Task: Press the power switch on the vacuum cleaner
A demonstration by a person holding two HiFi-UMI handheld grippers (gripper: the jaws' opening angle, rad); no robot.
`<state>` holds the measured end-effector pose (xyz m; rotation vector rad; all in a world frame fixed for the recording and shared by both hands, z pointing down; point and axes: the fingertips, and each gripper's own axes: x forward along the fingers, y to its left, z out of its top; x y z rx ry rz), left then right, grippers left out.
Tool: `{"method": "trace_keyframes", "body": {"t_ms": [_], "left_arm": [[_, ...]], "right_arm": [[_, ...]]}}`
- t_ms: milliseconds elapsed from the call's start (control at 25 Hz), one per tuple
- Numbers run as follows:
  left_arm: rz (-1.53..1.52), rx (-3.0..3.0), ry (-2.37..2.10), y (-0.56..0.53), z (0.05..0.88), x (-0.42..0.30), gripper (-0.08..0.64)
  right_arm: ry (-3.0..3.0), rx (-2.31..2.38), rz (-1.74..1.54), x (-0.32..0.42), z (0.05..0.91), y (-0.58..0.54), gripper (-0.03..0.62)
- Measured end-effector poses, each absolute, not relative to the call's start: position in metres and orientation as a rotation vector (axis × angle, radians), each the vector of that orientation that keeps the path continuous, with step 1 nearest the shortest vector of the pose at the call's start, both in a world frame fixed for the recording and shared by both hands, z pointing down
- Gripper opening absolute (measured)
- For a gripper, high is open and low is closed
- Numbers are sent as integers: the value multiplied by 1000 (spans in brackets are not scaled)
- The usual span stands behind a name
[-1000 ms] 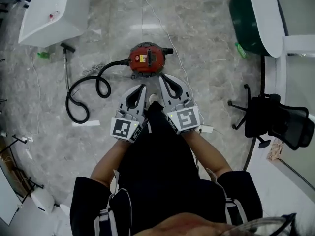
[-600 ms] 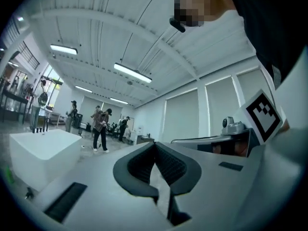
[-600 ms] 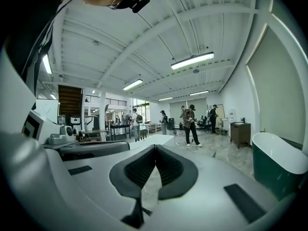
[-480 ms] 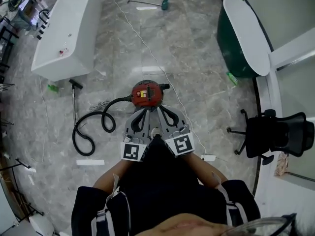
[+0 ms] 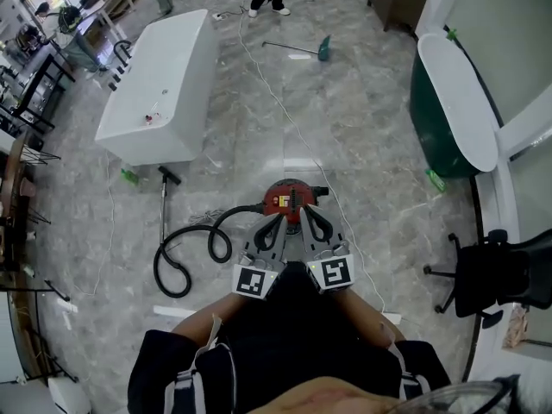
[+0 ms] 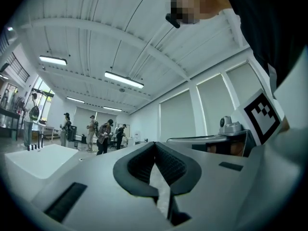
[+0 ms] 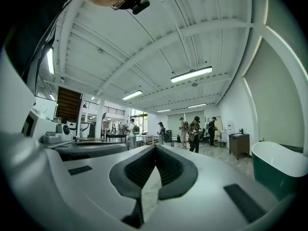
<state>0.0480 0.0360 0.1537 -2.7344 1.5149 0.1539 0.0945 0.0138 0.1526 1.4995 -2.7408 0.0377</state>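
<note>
The red vacuum cleaner (image 5: 290, 197) stands on the grey marble floor, its black hose (image 5: 185, 258) curling away to the left. In the head view my left gripper (image 5: 275, 222) and right gripper (image 5: 309, 214) are held side by side in front of my body, their tips overlapping the near edge of the vacuum. Both are shut with nothing between the pads. The left gripper view shows my left gripper (image 6: 155, 144) aimed level across the room, and my right gripper (image 7: 155, 148) points the same way. No vacuum shows in either gripper view. The power switch is too small to pick out.
A white bathtub (image 5: 159, 93) stands at the left, a dark green one (image 5: 454, 110) at the right. A black office chair (image 5: 502, 276) is at the lower right. A white cable (image 5: 278, 110) crosses the floor. People (image 7: 195, 134) stand at the far end.
The head view has lifted, so more of the room shows and the vacuum looks smaller and lower. Both grippers have drawn closer together and risen; they stay shut.
</note>
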Motion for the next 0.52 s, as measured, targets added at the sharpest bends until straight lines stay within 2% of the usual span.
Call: {"method": "trace_keyframes", "body": {"t_ms": [520], "left_arm": [[183,-2760,1555,29,158,3,18]], "right_arm": [[-2674,1540,6,69,154,10,17]]}}
